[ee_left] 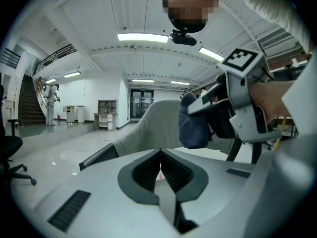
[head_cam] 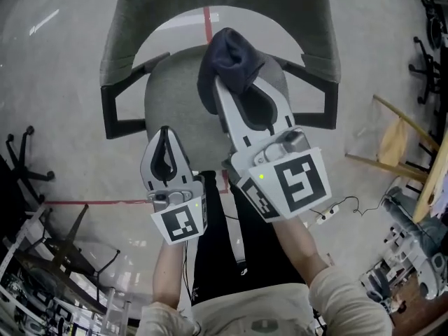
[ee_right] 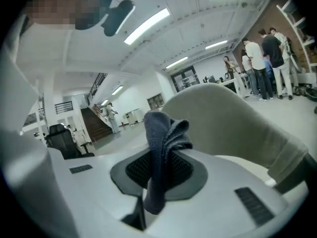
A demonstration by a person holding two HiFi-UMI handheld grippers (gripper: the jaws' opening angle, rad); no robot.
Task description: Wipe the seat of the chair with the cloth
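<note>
A grey chair stands below me, its round seat (head_cam: 175, 103) between two black armrests and its backrest (head_cam: 224, 12) at the top of the head view. My right gripper (head_cam: 234, 75) is shut on a dark blue cloth (head_cam: 231, 61), held above the seat's far part. The cloth (ee_right: 163, 152) is bunched between the jaws and sticks out past them in the right gripper view, with the backrest (ee_right: 233, 123) beyond. My left gripper (head_cam: 166, 149) hangs shut and empty over the seat's front edge. Its view shows the jaws together (ee_left: 160, 155), the backrest (ee_left: 148, 128) ahead and the cloth (ee_left: 194, 128) at right.
Red tape lines (head_cam: 91, 203) cross the glossy floor. A black chair base (head_cam: 24, 166) stands at the left, a wooden frame (head_cam: 399, 145) and a power strip (head_cam: 325, 215) at the right. Several people (ee_right: 262, 63) stand far off in the hall.
</note>
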